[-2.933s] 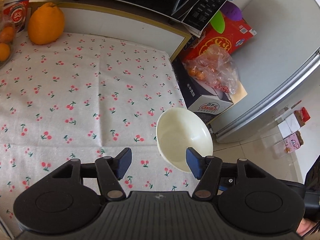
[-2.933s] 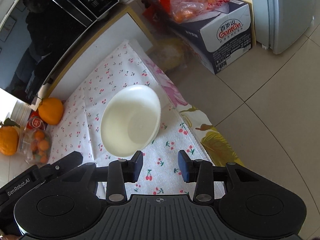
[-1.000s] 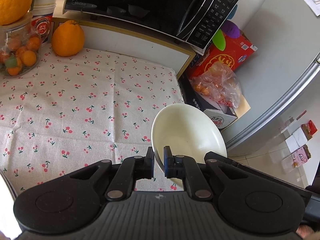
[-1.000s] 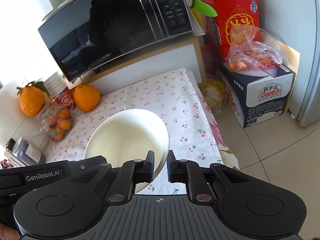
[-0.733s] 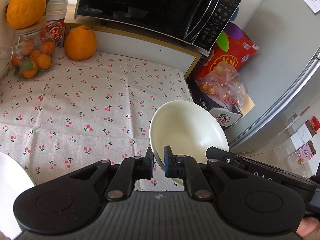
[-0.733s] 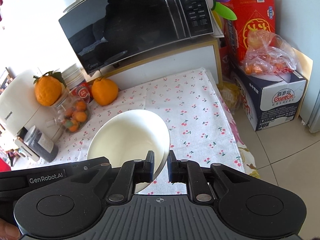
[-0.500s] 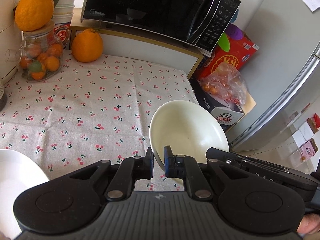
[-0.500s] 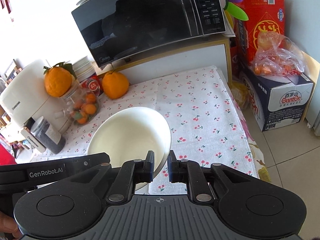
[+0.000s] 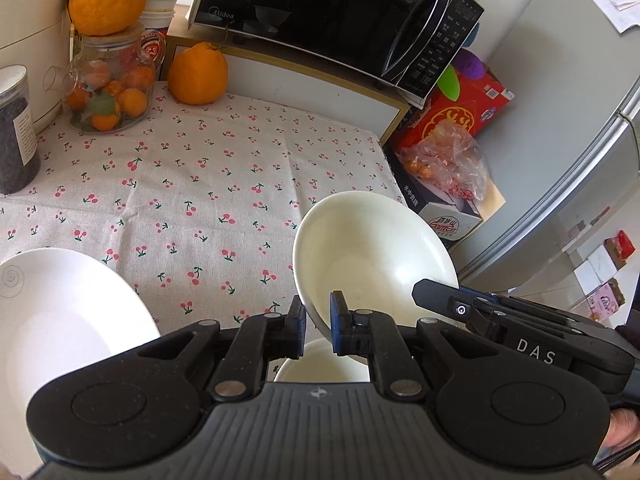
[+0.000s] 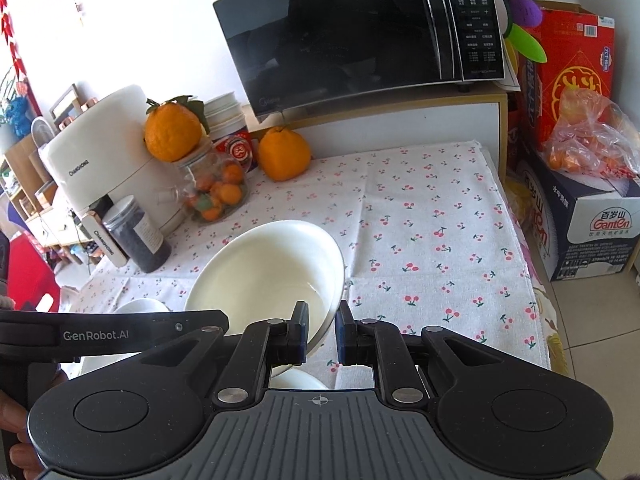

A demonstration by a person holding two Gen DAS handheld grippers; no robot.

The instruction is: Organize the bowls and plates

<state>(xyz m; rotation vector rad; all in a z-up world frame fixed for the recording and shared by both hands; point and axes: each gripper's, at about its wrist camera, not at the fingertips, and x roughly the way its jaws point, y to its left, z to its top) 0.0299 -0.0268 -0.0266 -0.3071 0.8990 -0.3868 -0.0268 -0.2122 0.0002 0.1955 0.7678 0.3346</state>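
A cream bowl (image 9: 372, 248) is held in the air above the cherry-print tablecloth (image 9: 192, 184). My left gripper (image 9: 318, 320) is shut on its near left rim. My right gripper (image 10: 322, 332) is shut on the bowl's (image 10: 264, 276) opposite rim. A second cream bowl (image 9: 320, 364) sits on the table right below the held one, mostly hidden by the grippers; it also shows in the right wrist view (image 10: 300, 380). A large white plate (image 9: 60, 320) lies at the left, near the front edge.
A microwave (image 9: 332, 20) stands on a white cabinet at the back. A glass jar of small oranges (image 9: 108, 88), a big orange (image 9: 198, 74) and a dark jar (image 9: 14, 132) stand at the back left. Boxes and a fruit bag (image 9: 444, 160) are on the floor right.
Both grippers closed on the bowl's rims, lifted it off the table's right edge and carried it left and back. The plate and the second bowl have come into view.
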